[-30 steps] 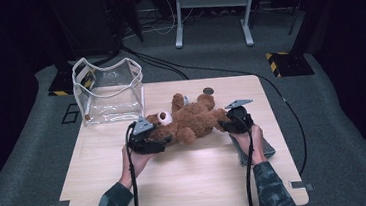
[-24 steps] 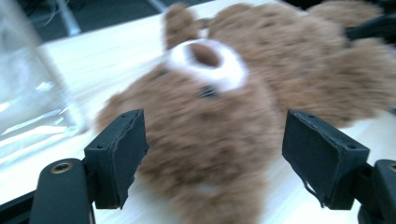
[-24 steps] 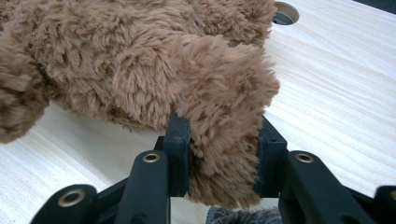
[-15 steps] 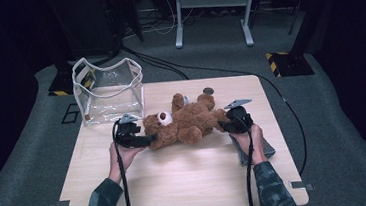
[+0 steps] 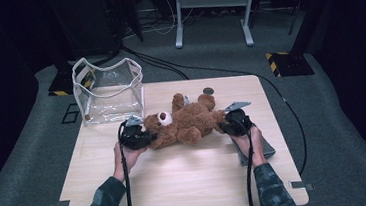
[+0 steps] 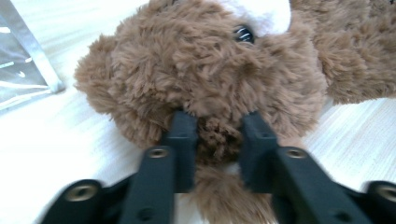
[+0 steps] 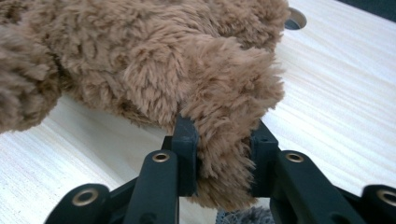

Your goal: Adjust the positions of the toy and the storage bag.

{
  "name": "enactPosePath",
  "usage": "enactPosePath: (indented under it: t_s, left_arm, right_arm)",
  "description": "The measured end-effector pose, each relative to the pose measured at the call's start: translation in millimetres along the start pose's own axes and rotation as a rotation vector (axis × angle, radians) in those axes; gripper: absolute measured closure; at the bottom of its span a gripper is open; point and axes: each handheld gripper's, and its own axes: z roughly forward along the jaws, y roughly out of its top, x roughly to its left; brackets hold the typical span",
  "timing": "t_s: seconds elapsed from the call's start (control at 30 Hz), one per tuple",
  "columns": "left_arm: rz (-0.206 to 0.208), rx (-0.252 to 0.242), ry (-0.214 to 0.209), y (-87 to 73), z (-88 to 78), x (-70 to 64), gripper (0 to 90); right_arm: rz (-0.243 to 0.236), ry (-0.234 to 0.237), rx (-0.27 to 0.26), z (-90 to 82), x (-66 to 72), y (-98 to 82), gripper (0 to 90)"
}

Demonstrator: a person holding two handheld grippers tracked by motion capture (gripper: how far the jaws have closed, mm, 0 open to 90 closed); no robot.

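From the high view the jaws of both grippers are lost in the fur of the brown teddy bear [image 5: 189, 123], which lies on the wooden table [image 5: 178, 183] beside a clear plastic bag [image 5: 109, 92]. The left gripper view shows the left gripper [image 6: 217, 133], jaws just closed, pinching the bear's head, while the right gripper [image 7: 225, 140] is clamped on a limb, a grey cloth [image 7: 243, 217] partly visible below

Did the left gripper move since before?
Yes. The left gripper slid away from the clear bin, then back right, its jaws just closing on the teddy bear's head.
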Motion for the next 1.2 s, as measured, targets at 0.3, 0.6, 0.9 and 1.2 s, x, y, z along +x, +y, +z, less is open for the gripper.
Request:
enactPosePath:
  t_s: [0.3,0.6,0.9,1.2]
  left_arm:
    - [0.047,-0.072,0.045,1.6,-1.0,-0.9,87.5]
    - [0.082,-0.084,0.07,10.0,-1.2,4.2,88.0]
    - [0.044,-0.058,0.053,9.3,2.7,16.0,86.1]
    - [0.008,-0.005,-0.034,2.5,-14.6,7.1,34.6]
  right_arm:
    - [-0.033,-0.047,-0.087,-13.2,3.8,5.7,73.0]
    - [-0.079,-0.075,-0.143,-23.9,9.5,9.4,73.5]
    - [-0.089,-0.05,-0.131,-30.3,21.3,5.0,72.8]
    - [-0.062,-0.001,-0.083,-27.2,14.4,-5.9,72.1]
